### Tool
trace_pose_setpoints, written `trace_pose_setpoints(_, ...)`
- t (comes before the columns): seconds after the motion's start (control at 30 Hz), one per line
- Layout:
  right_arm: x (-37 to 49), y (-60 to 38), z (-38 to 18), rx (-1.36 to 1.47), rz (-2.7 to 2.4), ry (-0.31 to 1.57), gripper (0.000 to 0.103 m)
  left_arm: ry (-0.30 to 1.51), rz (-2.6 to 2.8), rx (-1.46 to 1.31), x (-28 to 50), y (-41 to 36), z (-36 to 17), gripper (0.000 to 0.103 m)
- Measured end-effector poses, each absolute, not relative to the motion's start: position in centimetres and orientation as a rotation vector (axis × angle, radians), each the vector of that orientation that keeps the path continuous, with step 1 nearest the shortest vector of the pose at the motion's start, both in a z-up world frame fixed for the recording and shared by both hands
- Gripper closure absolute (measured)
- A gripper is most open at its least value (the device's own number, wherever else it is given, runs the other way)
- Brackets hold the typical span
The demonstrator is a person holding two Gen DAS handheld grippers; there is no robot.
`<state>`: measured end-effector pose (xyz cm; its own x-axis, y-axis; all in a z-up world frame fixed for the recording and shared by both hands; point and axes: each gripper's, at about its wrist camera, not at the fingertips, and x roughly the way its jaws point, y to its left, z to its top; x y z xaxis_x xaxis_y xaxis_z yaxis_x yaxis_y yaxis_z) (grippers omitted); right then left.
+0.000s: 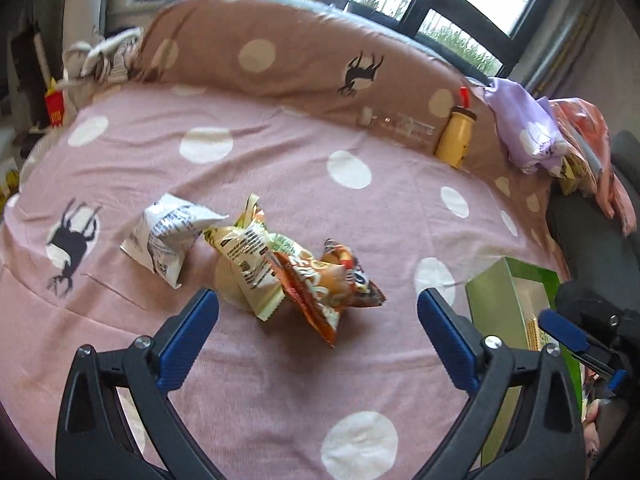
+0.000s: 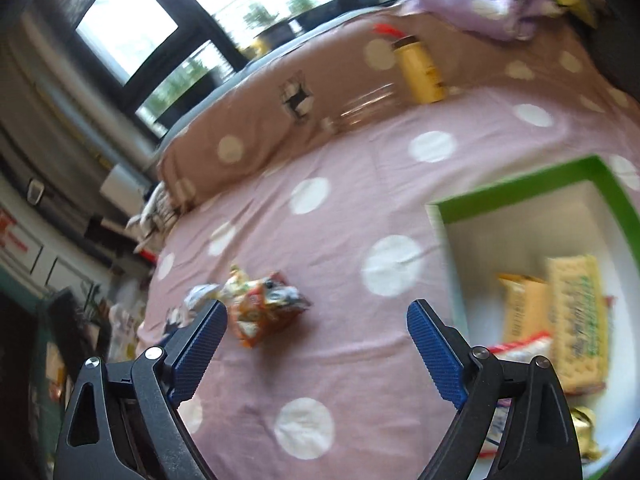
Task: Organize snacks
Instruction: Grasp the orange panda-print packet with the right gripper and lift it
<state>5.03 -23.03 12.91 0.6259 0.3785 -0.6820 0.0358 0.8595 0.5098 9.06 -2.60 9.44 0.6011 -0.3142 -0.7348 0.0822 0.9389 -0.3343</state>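
Crinkly foil snack packets [image 1: 280,264] lie ahead of our left gripper [image 1: 318,312], jaws apart, empty; we judge them light, slippery, best pinched at a sealed edge.

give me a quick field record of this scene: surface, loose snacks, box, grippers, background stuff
surface: pink bedspread with white dots
loose snacks: white packet, pale green-and-cream packet, orange packet, bunched together, not yet boxed
box: green box, open, white inside, already holds a cracker pack and other wrapped snacks
left hand-held gripper: open, empty, aimed at the loose packets
right hand-held gripper: open, empty, beside the box
background: yellow bottle against the brown cushion; purple cloth
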Motion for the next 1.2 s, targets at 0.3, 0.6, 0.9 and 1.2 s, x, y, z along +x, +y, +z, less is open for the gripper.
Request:
trace_pose_setpoints(0.3,13.5,-17.5,8.3,0.498,0.302,1.101,0.011,0.985,-0.285,-0.463,11.4,-0.3,6.5,0.011)
trace_pose_setpoints(0.6,15.1,-14.9,5.2,0.456,0.377,1.156,0.018,1.007,-0.334,-0.501,11.8,-0.3,5.0,0.029)
trace_pose_setpoints(0.9,13.8,-15.4,4.6,0.413,0.376,1.149,0.041,1.002,-0.431,-0.478,11.1,-1.3,5.0,0.059)
trace_pose_setpoints(1.2,9.3,-15.4,6.3,0.454,0.373,1.068,0.043,0.943,-0.514,-0.376,7.7,-1.4,7.1,0.066)
